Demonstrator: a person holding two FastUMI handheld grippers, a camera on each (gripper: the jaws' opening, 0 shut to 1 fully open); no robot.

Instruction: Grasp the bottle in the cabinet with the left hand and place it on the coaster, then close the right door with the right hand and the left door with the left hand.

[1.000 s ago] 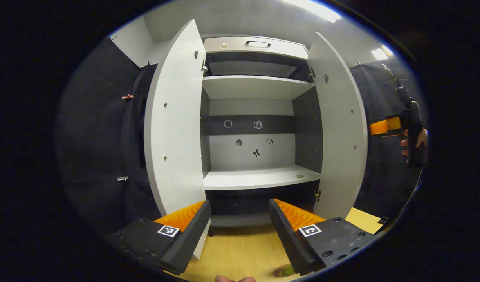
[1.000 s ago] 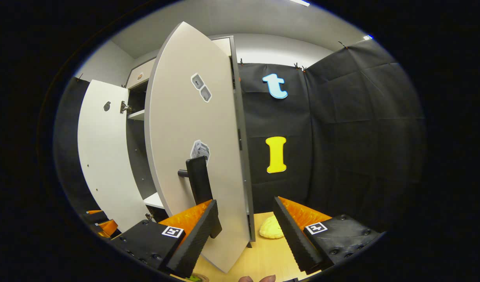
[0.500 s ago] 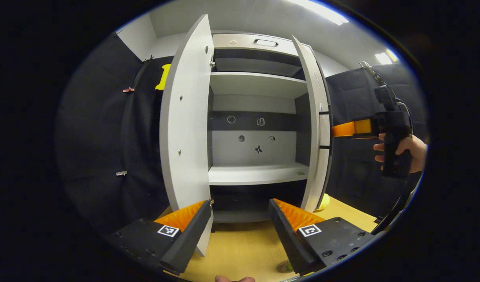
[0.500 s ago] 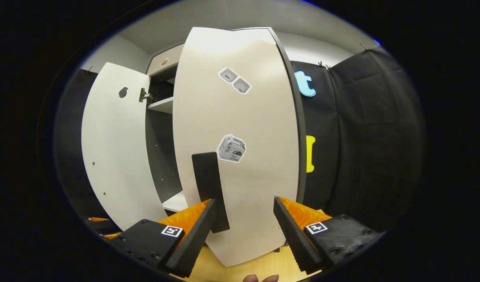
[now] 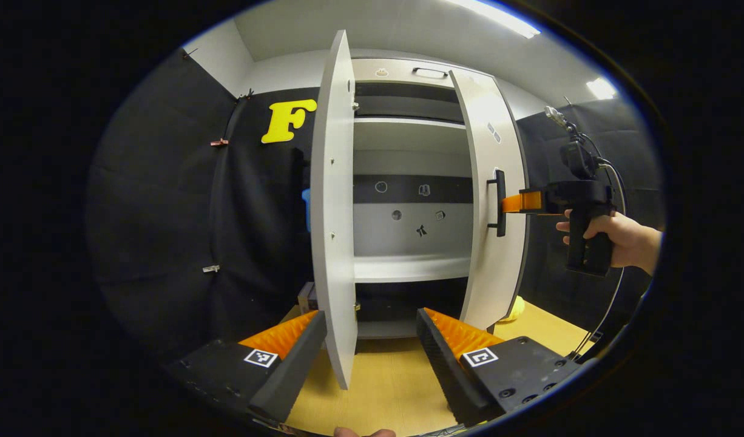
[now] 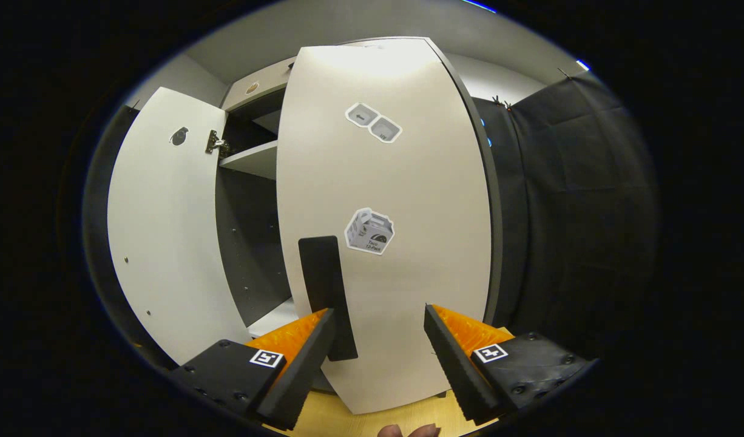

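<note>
White laminate fronts the right door (image 6: pixel 384 243), where the right gripper (image 6: pixel 378 346) presses with jaws spread and nothing between them, its left finger beside the dark handle (image 6: pixel 323 291) at 11 o'clock. Judgement: push flat on the panel near the handle side, steadily, until the door seats. In the left gripper view, the door's free edge stands short of the cabinet (image 5: pixel 408 182) front. The left gripper (image 5: pixel 372 358) waits open and empty, the left door (image 5: pixel 332 212) edge-on at 12 o'clock. Shelves hold no bottle; it cannot be located. Room remains open at 3 o'clock.
</note>
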